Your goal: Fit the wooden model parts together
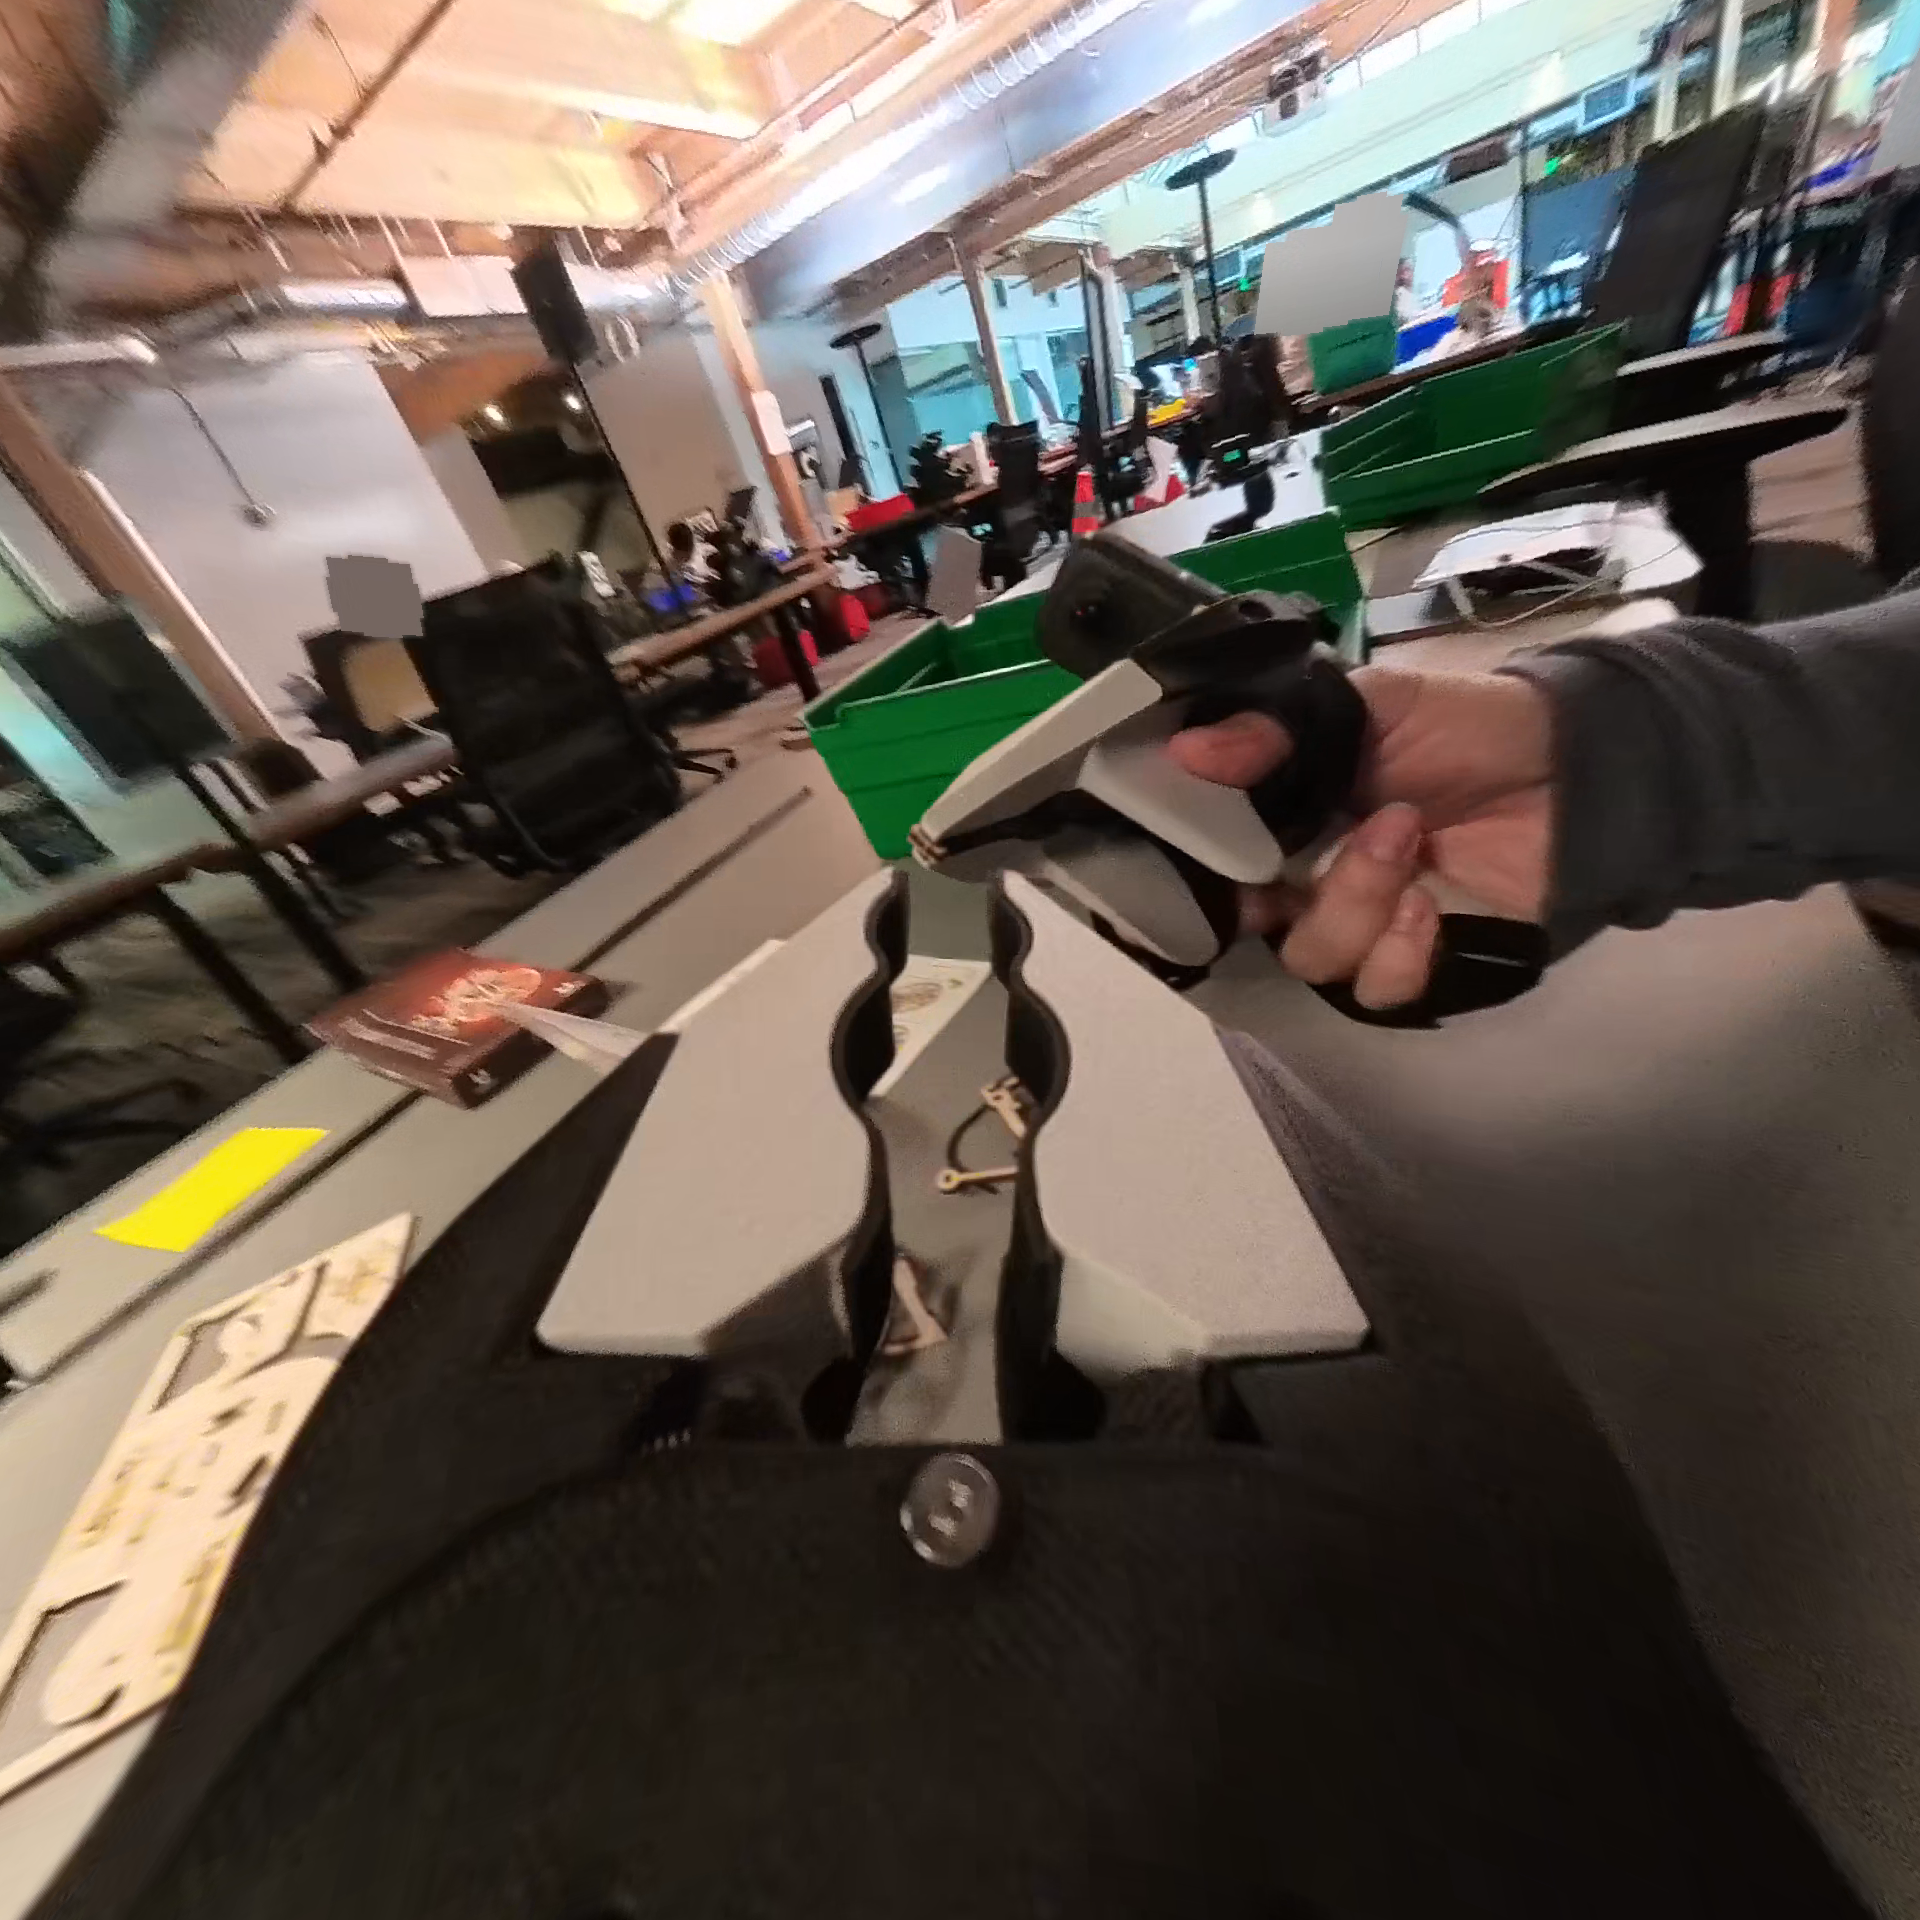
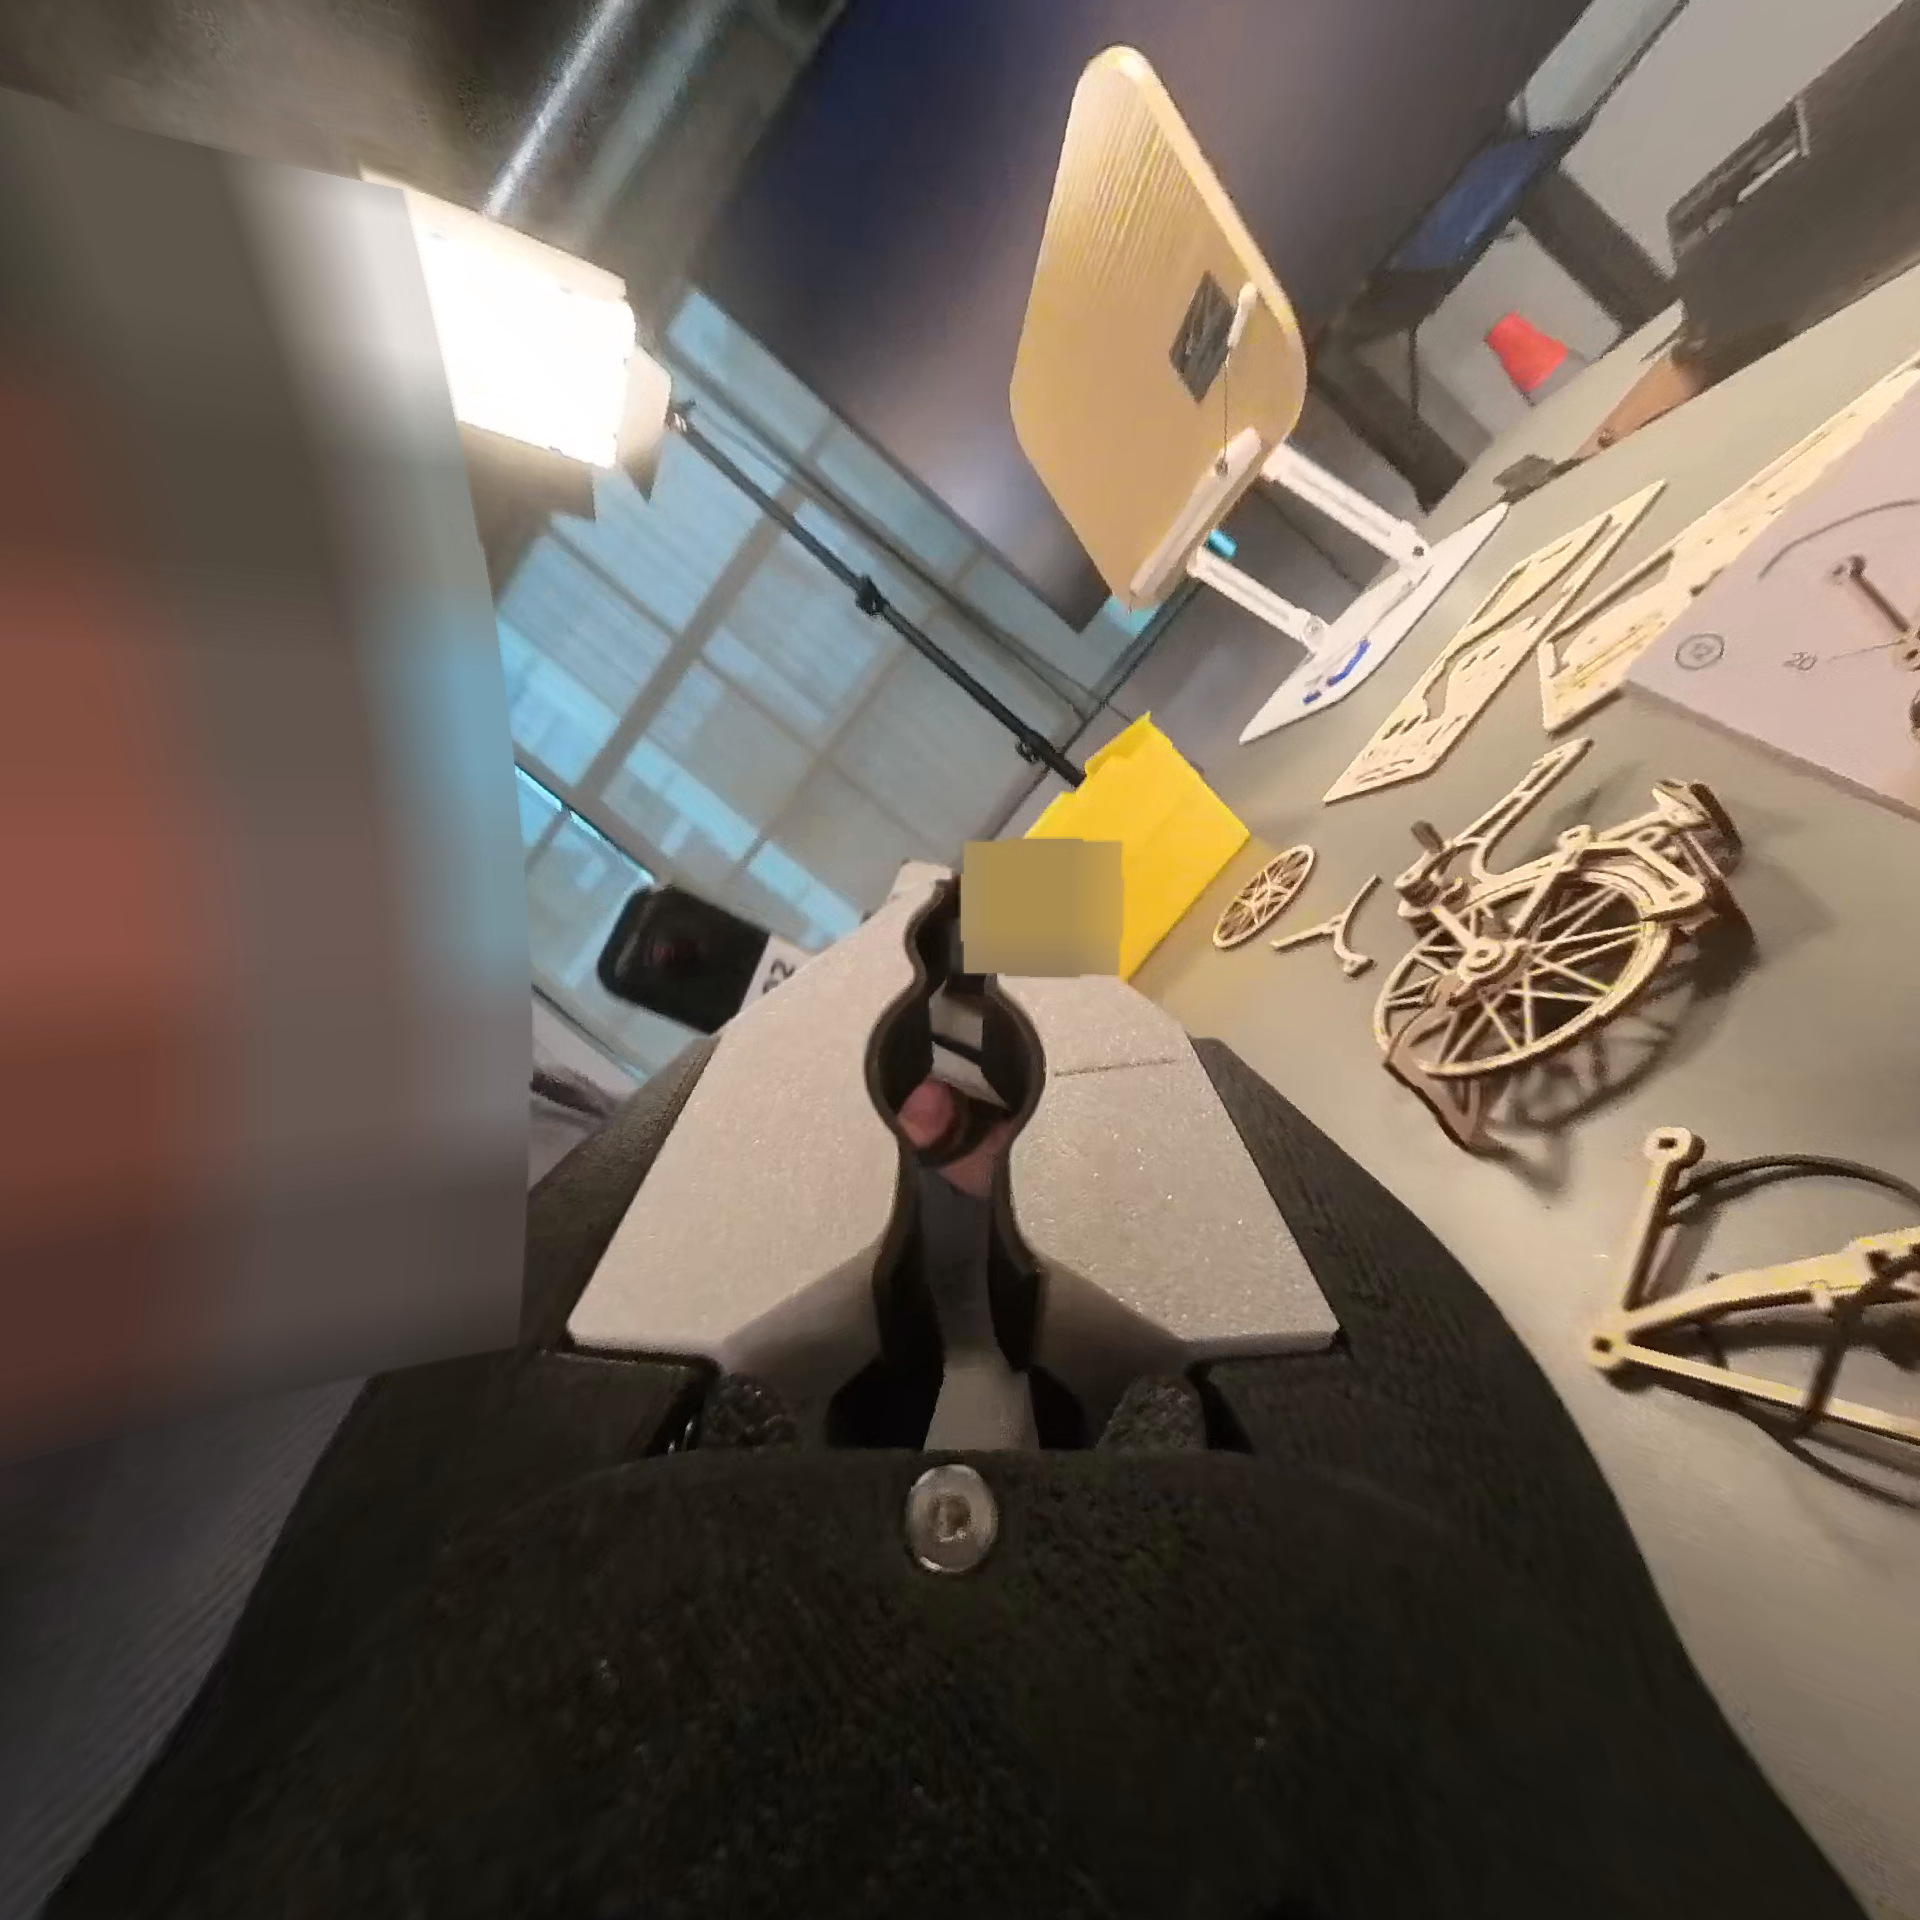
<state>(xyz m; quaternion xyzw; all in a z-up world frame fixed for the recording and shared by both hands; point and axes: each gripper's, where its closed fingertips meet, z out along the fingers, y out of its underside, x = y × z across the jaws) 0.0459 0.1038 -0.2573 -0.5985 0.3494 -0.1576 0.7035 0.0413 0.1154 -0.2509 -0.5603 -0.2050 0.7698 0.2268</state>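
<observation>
Beyond the grey surface [image 1: 1714, 1299] stretches a large open workshop with desks, black chairs and green bins [image 1: 935, 717], all somewhat blurred in the left wrist view. On the surface in the right wrist view stand a yellowish panel on a white jointed stand [image 2: 1153, 312] and a yellow bin [image 2: 1143, 821] farther back. Flat wooden sheets [image 2: 1455, 675] with cut-out shapes lie beside a grey booklet [image 2: 1787, 675], and another such sheet [image 1: 187, 1455] sits at the lower left of the left wrist view, near a yellow note [image 1: 213, 1184] and a dark red box [image 1: 457, 1018].

Largest of the wooden model parts is a partly built spoked wheel assembly [image 2: 1538, 956], lying on the surface. Near it is a wooden frame piece with a dark cord [image 2: 1766, 1288], then a small spoked wheel [image 2: 1262, 894] and a little forked piece [image 2: 1330, 925], all apart from one another.

A hand [image 1: 1434, 821] in a grey sleeve holds the right gripper [image 1: 925, 842] above the surface; its fingers are pressed together at the tips, and whether anything thin is pinched there cannot be told. The left gripper [image 1: 951, 894] hangs just below it with its fingers spread, holding nothing; small wooden bits with a cord [image 1: 987, 1143] lie on the surface between them.
</observation>
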